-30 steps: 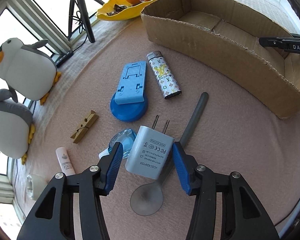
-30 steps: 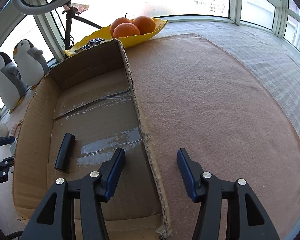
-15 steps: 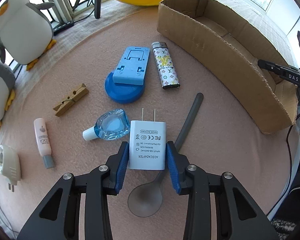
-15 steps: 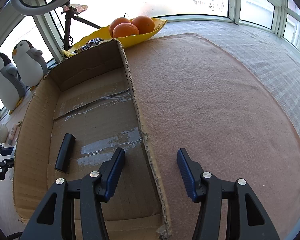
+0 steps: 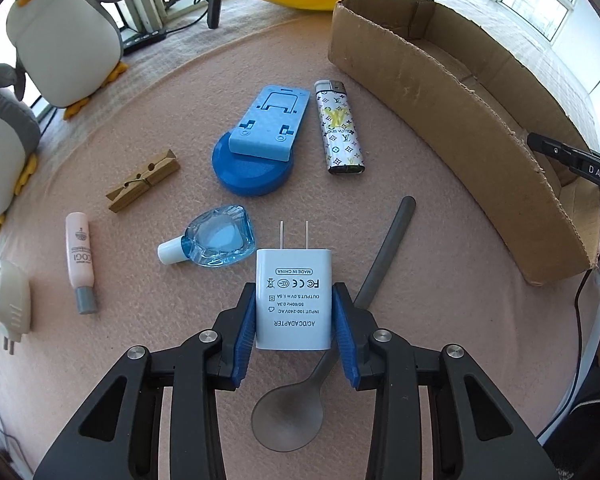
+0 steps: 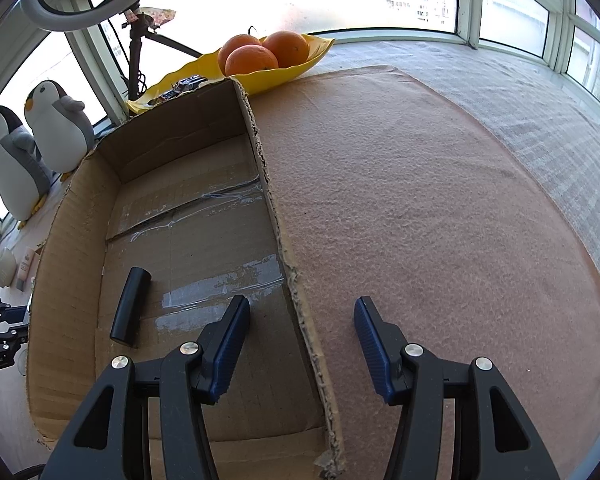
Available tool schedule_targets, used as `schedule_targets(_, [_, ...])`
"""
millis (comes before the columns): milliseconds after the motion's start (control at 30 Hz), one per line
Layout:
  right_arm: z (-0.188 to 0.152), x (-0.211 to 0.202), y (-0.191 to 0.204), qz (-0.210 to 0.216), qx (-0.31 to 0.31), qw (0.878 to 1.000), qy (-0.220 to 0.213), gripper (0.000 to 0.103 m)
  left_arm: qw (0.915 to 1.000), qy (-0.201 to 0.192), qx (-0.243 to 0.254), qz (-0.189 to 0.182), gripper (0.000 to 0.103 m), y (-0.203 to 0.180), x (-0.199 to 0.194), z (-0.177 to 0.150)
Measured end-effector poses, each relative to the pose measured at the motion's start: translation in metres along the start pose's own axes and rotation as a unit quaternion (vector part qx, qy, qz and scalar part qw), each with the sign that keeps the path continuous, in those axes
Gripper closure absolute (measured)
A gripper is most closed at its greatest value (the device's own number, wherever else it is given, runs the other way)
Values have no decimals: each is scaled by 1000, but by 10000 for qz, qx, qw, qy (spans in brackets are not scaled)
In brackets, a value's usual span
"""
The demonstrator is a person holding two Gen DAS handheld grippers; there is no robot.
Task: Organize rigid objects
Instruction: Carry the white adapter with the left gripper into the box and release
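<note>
One white plug adapter (image 5: 294, 300) is gripped between the blue pads (image 5: 245, 332) of the left gripper (image 5: 294, 334). The pads are pressed flat on its two long sides, so the jaws are closed on it and are only as far apart as the adapter is wide. Its two metal pins point away from the gripper. It sits over the pink mat (image 5: 440, 280), and whether it is already off the mat cannot be told.

To do this step well, the adapter should be lifted straight up first. The grey spoon (image 5: 384, 252) lies just beside it and partly under it, and the blue glass bottle (image 5: 216, 242) is near its other side, so a sideways drag could knock them. The hold should be kept firm, because the sides are smooth and could slip. Then it should be carried over the wall of the cardboard box (image 5: 452, 120) and set down inside, not dropped.

The right gripper (image 6: 302, 334) is held over the edge of the box (image 6: 292, 280). Its jaws are apart and nothing is held between them. A black tube (image 6: 131, 306) is already lying in the box.
</note>
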State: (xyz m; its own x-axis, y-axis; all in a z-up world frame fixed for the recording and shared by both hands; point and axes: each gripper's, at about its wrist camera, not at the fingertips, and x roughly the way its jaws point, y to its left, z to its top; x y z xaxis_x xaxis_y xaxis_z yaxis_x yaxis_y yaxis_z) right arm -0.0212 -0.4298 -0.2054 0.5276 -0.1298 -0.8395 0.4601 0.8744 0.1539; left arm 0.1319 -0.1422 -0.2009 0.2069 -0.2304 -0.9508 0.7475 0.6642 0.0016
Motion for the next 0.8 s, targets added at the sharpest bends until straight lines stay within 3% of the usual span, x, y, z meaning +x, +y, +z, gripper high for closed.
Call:
schedule_targets(367, [0,-1,1,-28,-19,10000,0,53,9993,-245,-259,99,69,-3,-22,-12])
schedule_targets(800, [2,-1,2,-38,-37,10000,1,53,9966,-822,-37,-86,69,-30,-65,42])
